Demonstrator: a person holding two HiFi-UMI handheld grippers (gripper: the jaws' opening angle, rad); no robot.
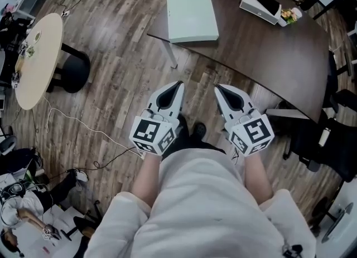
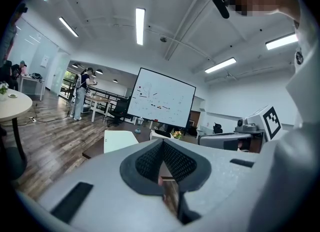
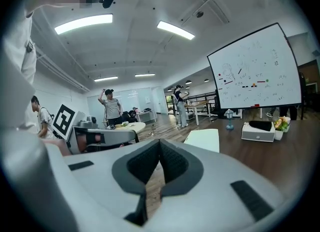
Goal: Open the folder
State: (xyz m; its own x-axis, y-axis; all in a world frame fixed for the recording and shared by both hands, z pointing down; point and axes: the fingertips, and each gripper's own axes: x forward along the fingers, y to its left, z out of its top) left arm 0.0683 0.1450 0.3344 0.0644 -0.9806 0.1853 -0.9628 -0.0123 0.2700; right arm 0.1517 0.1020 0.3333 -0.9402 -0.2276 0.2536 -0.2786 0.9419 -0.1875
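While the folder (image 1: pixel 192 15) lies closed and flat, you see one pale green slab with squared corners. It sits near the left end of the dark table (image 1: pixel 268 45), well ahead of your tools. One white box (image 1: pixel 260 5) rests farther right on that same top. You hold two grippers. The left gripper (image 1: pixel 178 84) and right gripper (image 1: pixel 218 87) hang side by side over the wood floor (image 1: pixel 122 56), each with jaws pressed together on nothing. One round table (image 1: pixel 39 56) stands off to your left.
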